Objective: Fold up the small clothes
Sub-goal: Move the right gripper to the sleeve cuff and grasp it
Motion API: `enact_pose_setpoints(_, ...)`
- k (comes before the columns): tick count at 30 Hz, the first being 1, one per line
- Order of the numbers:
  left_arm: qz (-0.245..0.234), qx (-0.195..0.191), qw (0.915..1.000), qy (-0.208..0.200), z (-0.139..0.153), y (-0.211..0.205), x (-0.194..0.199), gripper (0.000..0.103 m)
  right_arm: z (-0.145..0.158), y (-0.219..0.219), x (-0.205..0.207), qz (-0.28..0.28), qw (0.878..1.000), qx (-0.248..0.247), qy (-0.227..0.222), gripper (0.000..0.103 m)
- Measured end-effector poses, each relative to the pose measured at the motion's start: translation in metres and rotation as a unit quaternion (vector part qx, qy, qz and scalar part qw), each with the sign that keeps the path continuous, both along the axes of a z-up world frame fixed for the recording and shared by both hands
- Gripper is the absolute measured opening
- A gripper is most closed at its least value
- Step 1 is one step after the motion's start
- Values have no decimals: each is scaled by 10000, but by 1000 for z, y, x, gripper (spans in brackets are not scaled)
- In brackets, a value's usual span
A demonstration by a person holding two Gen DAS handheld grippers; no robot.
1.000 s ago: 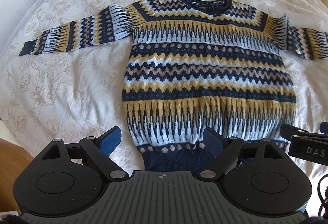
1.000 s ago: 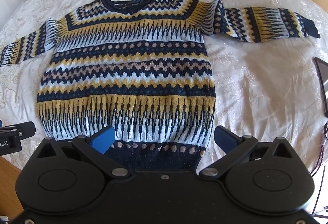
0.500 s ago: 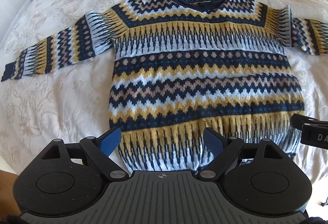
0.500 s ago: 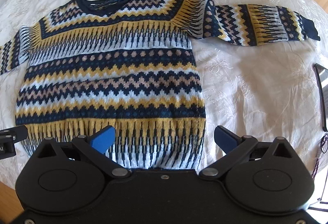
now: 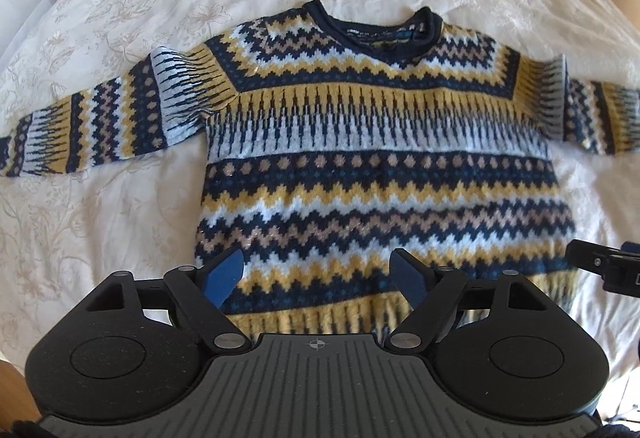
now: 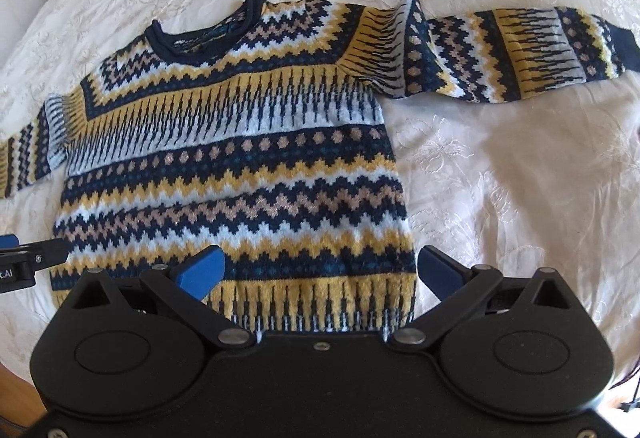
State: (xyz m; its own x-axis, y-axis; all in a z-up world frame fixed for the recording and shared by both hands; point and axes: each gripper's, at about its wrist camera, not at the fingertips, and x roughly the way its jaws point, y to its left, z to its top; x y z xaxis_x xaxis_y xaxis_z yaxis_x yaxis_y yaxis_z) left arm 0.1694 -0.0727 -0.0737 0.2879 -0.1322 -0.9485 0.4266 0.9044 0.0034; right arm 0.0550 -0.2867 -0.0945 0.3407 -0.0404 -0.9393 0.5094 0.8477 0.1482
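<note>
Both grippers, my left gripper (image 5: 318, 272) and right gripper (image 6: 320, 270), hover with fingers spread apart over the lower body of one knitted sweater with navy, yellow, white and tan zigzag bands (image 5: 376, 165), holding nothing. It lies flat, two sleeves outstretched, on one bed with a cream floral-embroidered bedspread (image 6: 500, 177).

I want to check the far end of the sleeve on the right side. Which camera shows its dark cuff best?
The right wrist view: there the whole sleeve lies stretched on the bedspread and the dark cuff is visible. In the left wrist view that sleeve runs out of the picture, cuff unseen.
</note>
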Motion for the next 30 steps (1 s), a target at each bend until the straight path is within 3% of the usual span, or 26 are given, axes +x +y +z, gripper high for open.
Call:
enact_pose_setpoints(4, 337, -333, 9988, 111, 2, -3, 1, 80, -1, -40, -1, -95, 9998, 134, -137, 102)
enact_pose_setpoints(12, 849, -198, 9961, 118, 4, -26, -11, 80, -5, -136, 7, -33, 9991, 308, -294, 101)
enact_pose_setpoints(19, 1155, -185, 9930, 187, -1, -54, -19, 80, -1, -228, 7, -322, 9973, 413, -519, 98)
enact_pose_setpoints(27, 1188, -145, 9927, 151, 0, -85, -21, 80, 7, -320, -2, -365, 9967, 211, -699, 79)
enact_pose_setpoints(30, 1219, -100, 9924, 158, 1, -93, -19, 80, 13, -347, -5, -444, 9960, -60, -770, 79)
